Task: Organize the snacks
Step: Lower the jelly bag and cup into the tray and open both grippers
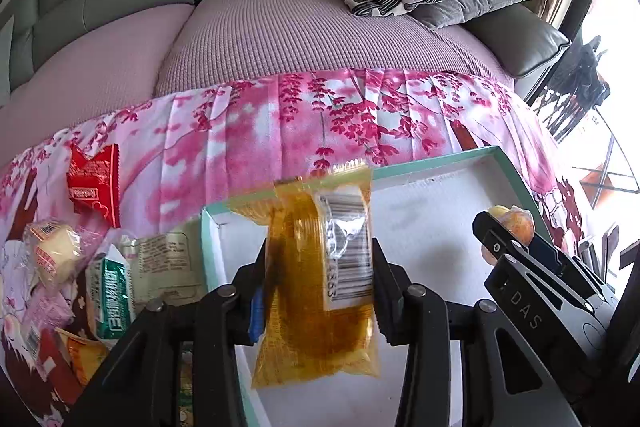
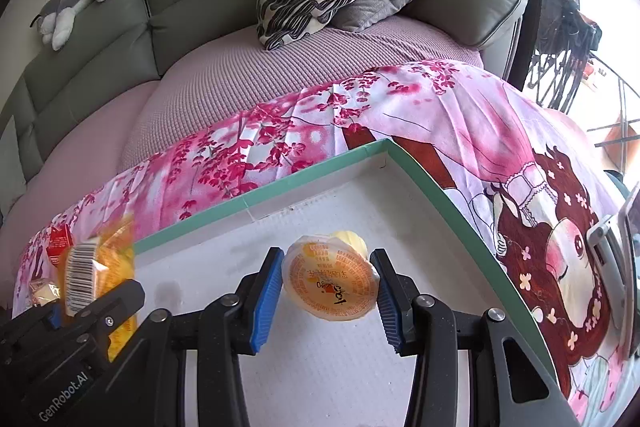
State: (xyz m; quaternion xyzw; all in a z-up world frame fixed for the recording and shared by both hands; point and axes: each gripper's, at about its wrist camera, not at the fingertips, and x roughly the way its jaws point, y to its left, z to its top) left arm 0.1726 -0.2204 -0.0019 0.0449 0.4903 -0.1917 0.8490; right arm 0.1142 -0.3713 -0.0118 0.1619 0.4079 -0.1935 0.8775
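Tray: one shallow white cardboard box with a teal rim [image 2: 424,171] sits on the pink floral cloth [image 1: 248,131]; we see nothing resting on its floor. Left of it, a loose pile of wrapped snacks [image 1: 80,267], at least six, plus one red packet [image 1: 94,183] farther off. Left gripper [image 1: 320,283] pinches one amber translucent pouch with a barcode label [image 1: 320,267], jaws narrow, above the tray's near left part. Right gripper [image 2: 326,287] clamps one round orange-lidded jelly cup [image 2: 330,279] over the tray's far right area.
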